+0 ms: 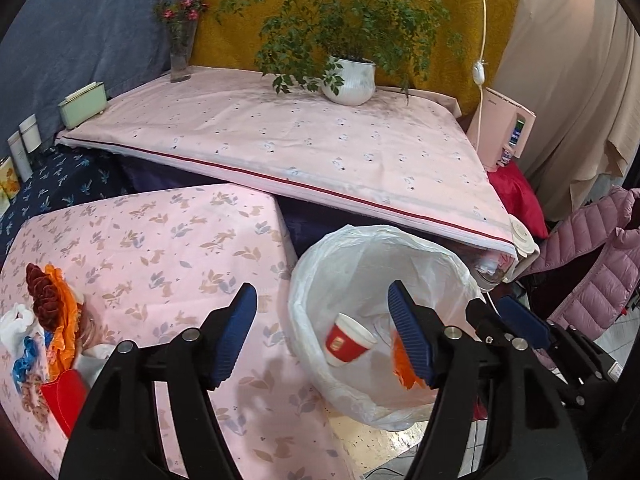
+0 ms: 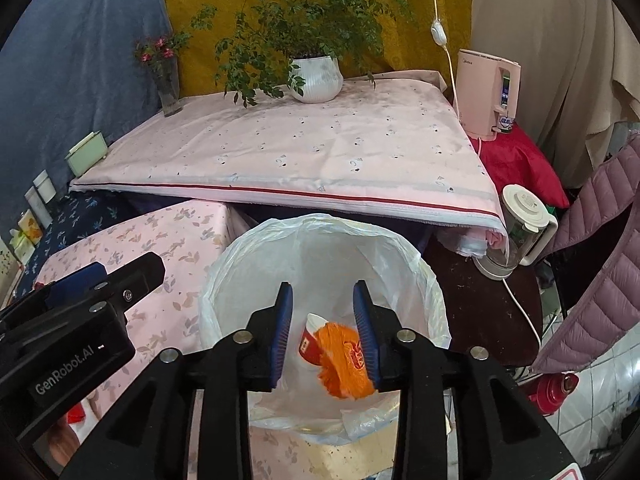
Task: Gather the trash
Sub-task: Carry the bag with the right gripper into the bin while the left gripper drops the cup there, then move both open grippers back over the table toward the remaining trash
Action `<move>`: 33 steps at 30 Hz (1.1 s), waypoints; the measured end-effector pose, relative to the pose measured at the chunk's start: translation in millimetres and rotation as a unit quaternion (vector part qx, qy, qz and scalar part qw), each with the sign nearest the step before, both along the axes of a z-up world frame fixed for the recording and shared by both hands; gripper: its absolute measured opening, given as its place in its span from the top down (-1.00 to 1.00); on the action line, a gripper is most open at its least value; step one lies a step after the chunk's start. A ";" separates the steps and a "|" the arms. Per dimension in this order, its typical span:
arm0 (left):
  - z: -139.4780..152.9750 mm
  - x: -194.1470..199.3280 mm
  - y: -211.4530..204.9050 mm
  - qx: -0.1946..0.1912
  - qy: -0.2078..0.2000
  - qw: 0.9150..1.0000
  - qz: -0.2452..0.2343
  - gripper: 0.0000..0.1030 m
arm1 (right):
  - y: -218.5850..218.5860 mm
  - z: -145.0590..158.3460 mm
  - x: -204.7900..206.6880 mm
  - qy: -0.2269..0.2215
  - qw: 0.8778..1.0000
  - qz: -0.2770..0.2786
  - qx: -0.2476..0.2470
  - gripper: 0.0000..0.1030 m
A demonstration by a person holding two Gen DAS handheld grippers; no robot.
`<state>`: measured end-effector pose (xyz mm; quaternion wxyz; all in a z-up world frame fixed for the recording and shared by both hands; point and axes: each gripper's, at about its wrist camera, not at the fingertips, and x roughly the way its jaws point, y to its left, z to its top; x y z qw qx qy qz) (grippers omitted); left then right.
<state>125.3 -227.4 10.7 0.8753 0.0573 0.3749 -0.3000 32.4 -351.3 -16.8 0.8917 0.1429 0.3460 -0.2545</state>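
A bin lined with a white plastic bag (image 1: 316,276) (image 2: 240,272) stands beside the low pink-cloth table (image 1: 160,240). Inside it are a red and white paper cup (image 1: 348,340) (image 2: 310,342) and an orange crumpled wrapper (image 2: 344,360) (image 1: 404,364), blurred, below my right jaws. My right gripper (image 2: 322,334) is open above the bin mouth; it also shows in the left wrist view (image 1: 516,320). My left gripper (image 1: 324,332) is open and empty over the table's edge and the bin. A trash pile (image 1: 48,328) of orange, dark red, blue and white wrappers lies at the table's left.
A higher table with pink cloth (image 1: 304,140) bears a potted plant (image 1: 348,76) and a flower vase (image 1: 180,52). A pink water dispenser (image 2: 486,92), a blender jug (image 2: 516,228), a pink padded jacket (image 2: 600,272) and a red thermos (image 2: 554,392) are to the right.
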 end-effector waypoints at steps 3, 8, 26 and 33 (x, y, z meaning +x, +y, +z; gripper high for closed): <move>0.0 3.0 8.0 -0.001 -0.001 1.000 0.009 -0.26 | 4.3 2.7 2.2 -0.001 1.000 0.005 -0.003 0.34; 0.0 6.1 21.8 0.000 -0.003 1.000 0.023 -0.26 | 15.2 7.7 3.8 -0.003 1.000 0.013 -0.008 0.23; 3.1 18.2 77.7 -0.012 0.008 0.997 0.076 -0.31 | 60.5 21.9 10.2 -0.008 0.999 0.047 -0.024 0.07; 7.9 20.8 113.4 -0.015 -0.002 0.994 0.108 -0.40 | 88.7 27.0 14.5 -0.012 0.997 0.069 -0.029 -0.09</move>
